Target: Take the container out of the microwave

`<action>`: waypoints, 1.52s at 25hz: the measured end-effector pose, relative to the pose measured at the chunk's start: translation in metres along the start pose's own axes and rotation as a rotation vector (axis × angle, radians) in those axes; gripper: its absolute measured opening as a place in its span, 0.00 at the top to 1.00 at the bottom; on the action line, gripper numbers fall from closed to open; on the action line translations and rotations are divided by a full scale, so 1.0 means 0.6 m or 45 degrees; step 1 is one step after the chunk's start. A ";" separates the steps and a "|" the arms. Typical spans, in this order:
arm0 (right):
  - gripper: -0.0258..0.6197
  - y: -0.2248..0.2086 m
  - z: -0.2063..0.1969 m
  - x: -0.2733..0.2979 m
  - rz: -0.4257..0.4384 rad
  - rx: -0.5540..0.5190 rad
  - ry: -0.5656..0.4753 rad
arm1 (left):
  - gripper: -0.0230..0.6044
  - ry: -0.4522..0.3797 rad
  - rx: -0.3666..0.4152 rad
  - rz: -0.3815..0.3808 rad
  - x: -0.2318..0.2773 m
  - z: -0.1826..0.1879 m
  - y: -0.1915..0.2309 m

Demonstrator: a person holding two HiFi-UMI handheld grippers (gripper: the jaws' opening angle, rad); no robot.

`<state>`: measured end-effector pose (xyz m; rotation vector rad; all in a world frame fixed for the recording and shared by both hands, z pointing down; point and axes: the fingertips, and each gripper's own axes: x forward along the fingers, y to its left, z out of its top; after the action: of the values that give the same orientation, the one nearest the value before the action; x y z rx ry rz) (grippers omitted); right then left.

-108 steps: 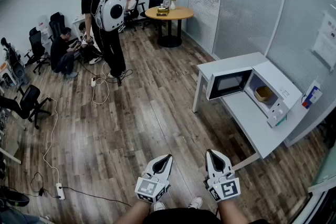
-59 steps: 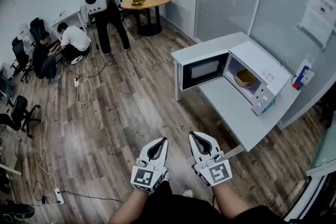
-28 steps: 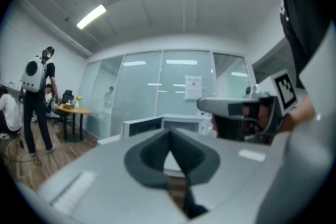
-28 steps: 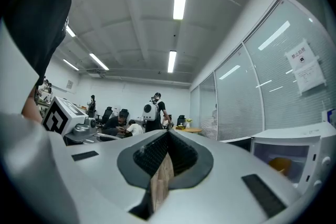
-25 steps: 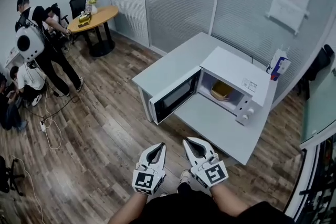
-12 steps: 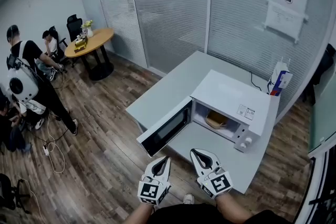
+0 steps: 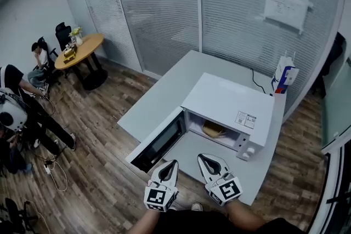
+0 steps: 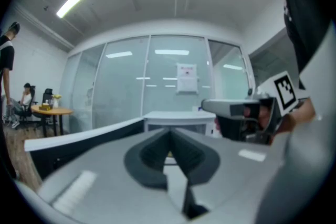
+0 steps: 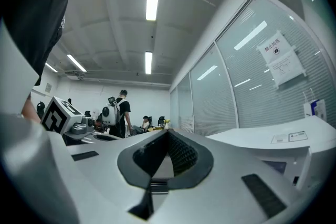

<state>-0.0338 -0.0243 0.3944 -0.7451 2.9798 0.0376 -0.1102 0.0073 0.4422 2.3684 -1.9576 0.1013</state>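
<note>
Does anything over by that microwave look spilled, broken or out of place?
Nothing looks spilled or broken. The white microwave sits squarely on the grey table. Its dark-glass door stands wide open, and a tan container rests inside.

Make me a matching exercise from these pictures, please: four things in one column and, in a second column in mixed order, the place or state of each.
Column one:
1. microwave door
2. container
3. carton
4. left gripper

Column two:
A. shut, holding nothing
B. inside the microwave
C. swung open
D. standing at the far right corner of the white table

Right pairs: 1-C, 2-B, 3-D, 4-A.
</note>
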 end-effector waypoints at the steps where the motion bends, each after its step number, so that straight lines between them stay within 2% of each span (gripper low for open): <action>1: 0.96 -0.012 -0.003 -0.003 -0.023 0.004 0.013 | 0.96 0.007 -0.002 -0.014 0.012 -0.004 -0.002; 6: 0.96 -0.051 -0.029 -0.003 -0.116 0.008 0.052 | 0.96 0.061 -0.013 -0.093 0.062 -0.032 -0.002; 17: 0.96 -0.136 -0.068 0.011 -0.401 -0.022 0.171 | 0.96 0.079 0.013 -0.400 0.200 -0.055 -0.018; 24: 0.96 -0.149 -0.120 -0.014 -0.550 0.052 0.258 | 0.96 0.167 0.120 -0.478 0.237 -0.107 -0.034; 33: 0.96 -0.196 -0.160 -0.025 -0.596 0.080 0.320 | 0.95 0.231 0.106 -0.523 0.289 -0.143 -0.051; 35: 0.96 -0.202 -0.171 -0.027 -0.593 0.092 0.334 | 0.84 0.241 0.081 -0.527 0.303 -0.154 -0.051; 38: 0.96 -0.216 -0.189 -0.032 -0.599 0.117 0.350 | 0.45 0.265 0.051 -0.506 0.329 -0.171 -0.049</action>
<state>0.0371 -0.1340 0.5078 -1.5224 2.9293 -0.2435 -0.0450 -0.1709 0.5624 2.5965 -1.3817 0.3494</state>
